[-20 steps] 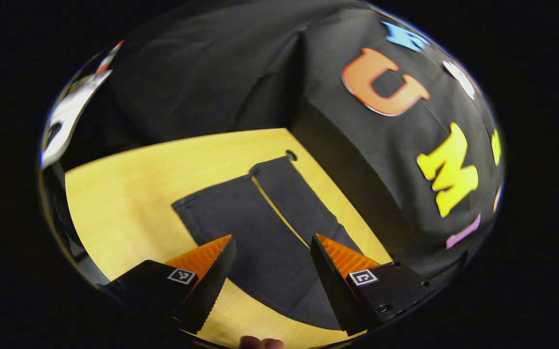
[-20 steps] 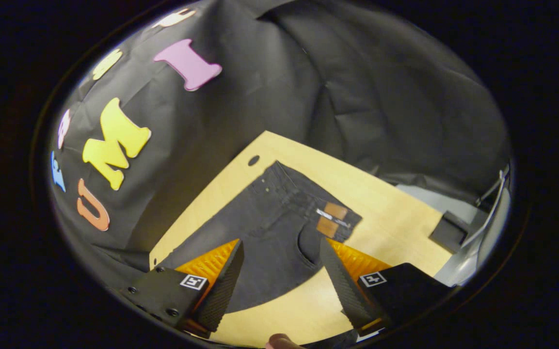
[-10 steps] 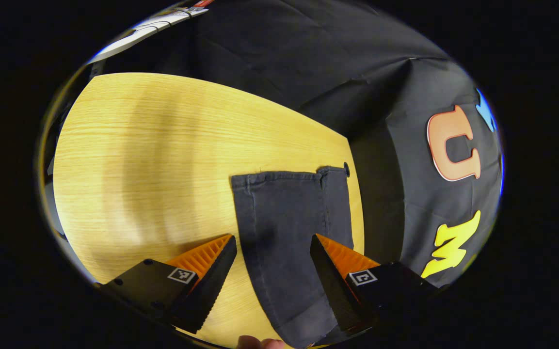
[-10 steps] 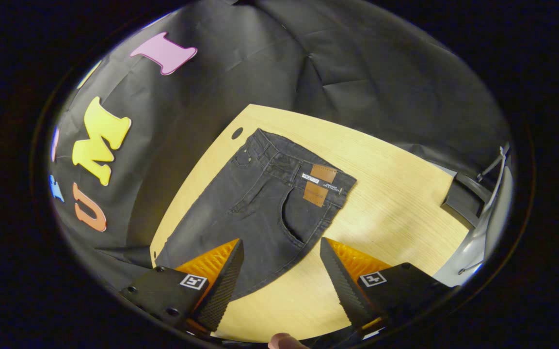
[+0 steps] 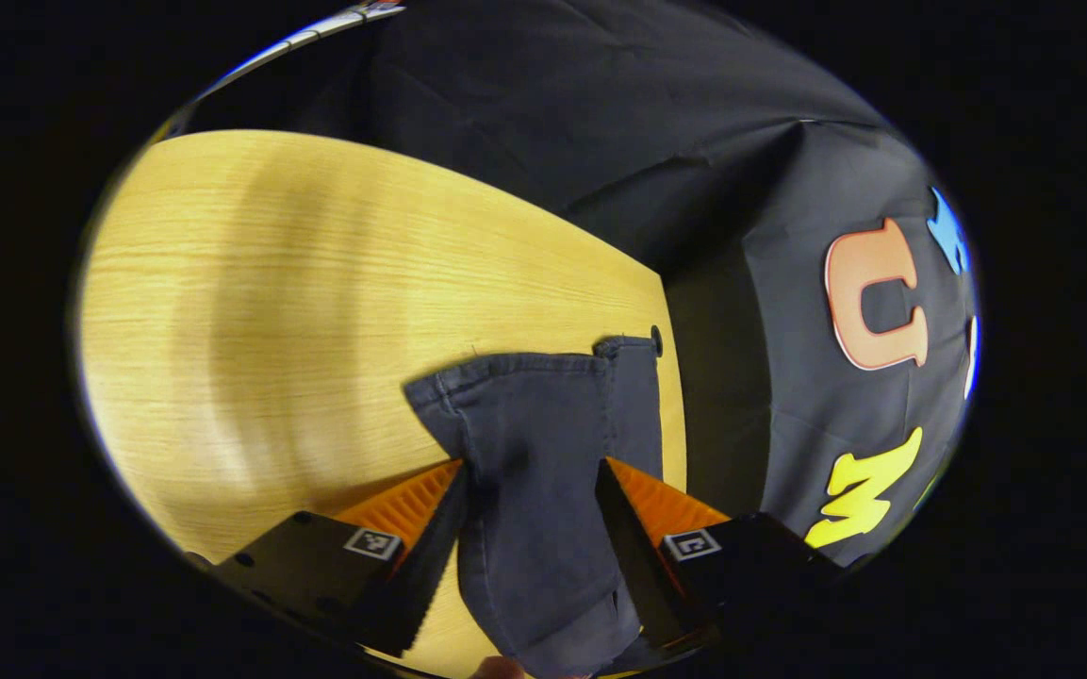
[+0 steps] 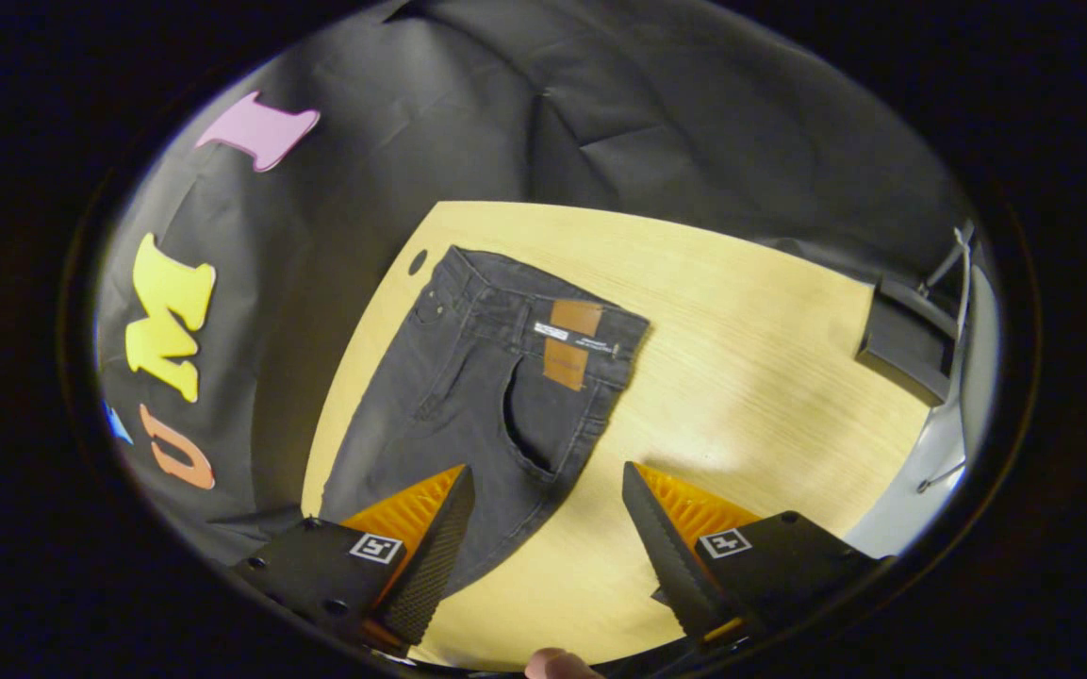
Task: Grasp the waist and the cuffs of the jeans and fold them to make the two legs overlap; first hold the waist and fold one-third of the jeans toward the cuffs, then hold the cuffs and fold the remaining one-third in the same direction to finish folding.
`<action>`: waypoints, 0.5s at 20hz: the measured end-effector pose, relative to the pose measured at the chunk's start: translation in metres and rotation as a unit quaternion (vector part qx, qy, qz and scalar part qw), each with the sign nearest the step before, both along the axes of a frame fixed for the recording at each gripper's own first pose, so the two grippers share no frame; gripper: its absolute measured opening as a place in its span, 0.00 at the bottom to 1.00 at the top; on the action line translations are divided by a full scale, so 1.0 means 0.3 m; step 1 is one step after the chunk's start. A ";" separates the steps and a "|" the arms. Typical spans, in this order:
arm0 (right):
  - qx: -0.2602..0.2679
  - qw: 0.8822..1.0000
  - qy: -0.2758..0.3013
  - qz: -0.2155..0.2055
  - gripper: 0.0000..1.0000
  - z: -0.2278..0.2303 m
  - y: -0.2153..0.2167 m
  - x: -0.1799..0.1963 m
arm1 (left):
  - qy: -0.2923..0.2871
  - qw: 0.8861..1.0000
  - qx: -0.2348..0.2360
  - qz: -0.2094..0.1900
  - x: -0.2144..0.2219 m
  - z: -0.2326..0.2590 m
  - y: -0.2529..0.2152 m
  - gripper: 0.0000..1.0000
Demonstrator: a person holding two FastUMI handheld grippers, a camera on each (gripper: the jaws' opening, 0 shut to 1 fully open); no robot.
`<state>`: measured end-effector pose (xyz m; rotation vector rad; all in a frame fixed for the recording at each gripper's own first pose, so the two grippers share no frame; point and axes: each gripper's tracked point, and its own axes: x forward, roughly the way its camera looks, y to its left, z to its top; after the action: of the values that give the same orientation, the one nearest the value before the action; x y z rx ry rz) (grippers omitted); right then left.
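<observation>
1. Dark denim jeans [image 6: 496, 387] lie flat on your light wooden table [image 6: 741, 358], along its left edge by the black cloth wall [image 6: 675, 132] in the right gripper view.
2. Left gripper view, left side: bare table [image 5: 251, 283], wood grain running across, nothing on it that you can make out.
3. Centre of that view: your left gripper [image 5: 529, 481] sits at the leg end of the jeans [image 5: 543, 443]. Both fingers [image 5: 430, 500] touch the cloth, one on each side of the near leg, jaws narrowed and pinching it. The fabric bunches and rises between them.
4. The cuffs [image 5: 505, 363] point away from you; the near one flares out to the left, the far one ends beside a small round hole [image 5: 656, 339] in the tabletop.
5. Right of that: wall cloth hangs just past the table edge.
6. Right gripper view, left to centre: the waist [image 6: 543, 311] is at the far end, with brown patches [image 6: 569, 341] on the waistband and a pocket opening below them.
7. Bottom of that view: your right gripper [image 6: 548, 514] hovers above the thigh area, jaws spread wide, holding nothing. Left finger is over the denim, right finger over bare wood.
8. Far right: a dark boxy object [image 6: 906, 339] sits past the table; you can't tell what it is.
9. A fingertip [image 6: 552, 665] shows at the bottom edge.
</observation>
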<state>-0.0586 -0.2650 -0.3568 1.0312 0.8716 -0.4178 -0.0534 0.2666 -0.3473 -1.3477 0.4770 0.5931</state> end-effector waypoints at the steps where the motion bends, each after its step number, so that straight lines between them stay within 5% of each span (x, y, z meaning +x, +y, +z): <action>1: 0.004 1.000 0.002 -0.009 0.92 -0.021 -0.014 0.002 | -0.002 1.000 -0.007 0.002 0.008 -0.005 0.001 0.71; 2: 0.008 1.000 0.002 -0.018 0.92 -0.035 -0.026 0.009 | -0.004 1.000 -0.011 0.001 0.014 -0.007 -0.001 0.77; 3: 0.016 0.999 -0.003 -0.027 0.92 -0.036 -0.038 0.016 | -0.007 1.000 -0.014 -0.001 0.013 -0.008 -0.003 0.66; 5: 0.025 0.999 -0.013 -0.044 0.92 -0.036 -0.059 0.043 | -0.012 1.000 -0.024 0.001 0.026 -0.003 -0.004 0.75; 6: 0.022 0.999 -0.015 -0.047 0.95 -0.040 -0.073 0.056 | -0.012 0.999 -0.030 0.001 0.038 -0.007 -0.008 0.64; 10: 0.026 0.998 -0.033 -0.044 0.92 -0.039 -0.075 0.152 | -0.015 0.999 -0.039 -0.011 0.065 -0.009 -0.028 0.60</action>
<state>-0.0130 -0.2875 -0.3686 1.1289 0.7830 -0.4339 -0.0337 0.2580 -0.3501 -1.4216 0.4949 0.5396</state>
